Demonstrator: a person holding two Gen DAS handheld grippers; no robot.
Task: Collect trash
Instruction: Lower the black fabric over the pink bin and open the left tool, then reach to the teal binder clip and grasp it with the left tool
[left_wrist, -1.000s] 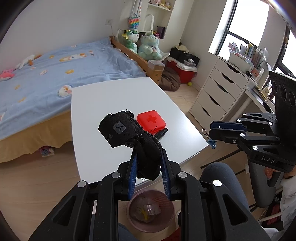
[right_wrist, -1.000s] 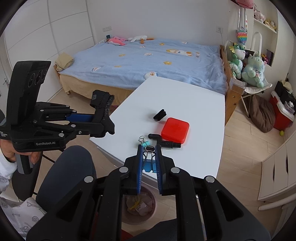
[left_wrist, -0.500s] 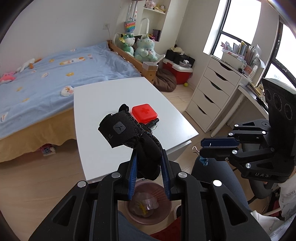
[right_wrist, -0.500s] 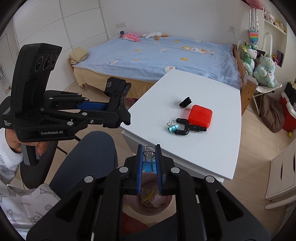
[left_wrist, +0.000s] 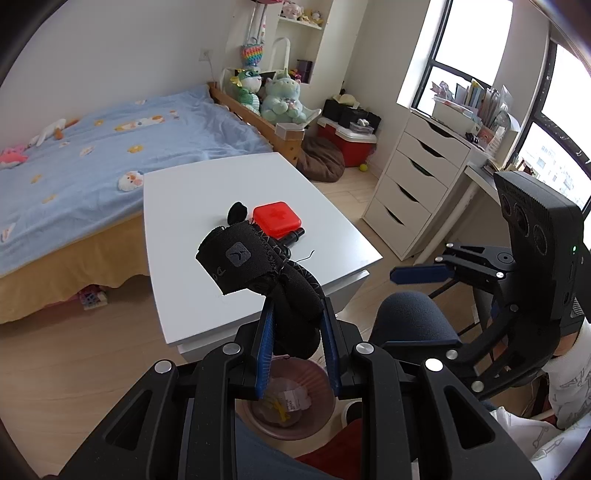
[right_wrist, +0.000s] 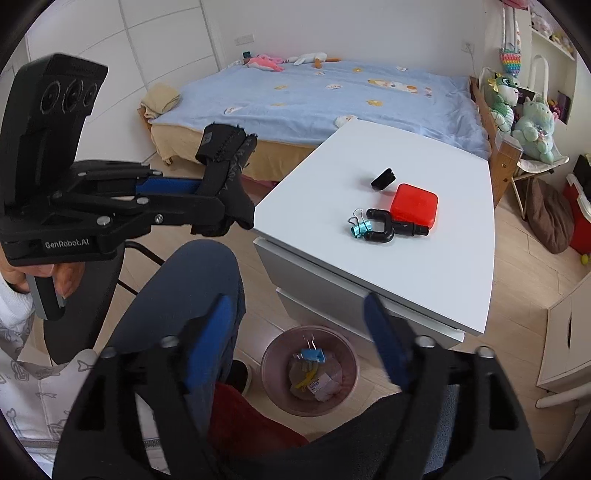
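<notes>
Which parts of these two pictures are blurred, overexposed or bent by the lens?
Right wrist view: the right tongs, opening with nothing between them, look smeared; the white table stays sharp. Left wrist view: the window is blown out white. Both views: fisheye bending, dark corners.

Below my right gripper (right_wrist: 299, 339), whose jaws were opening with nothing between them, the way down to the pink bin (right_wrist: 309, 369) lay clear. The white table (right_wrist: 424, 266) edge crowded it on one side, my knee (right_wrist: 192, 288) on the other. My left gripper (left_wrist: 297, 354), clamped on a black strap (left_wrist: 258, 266), hung above the same bin mouth.
</notes>
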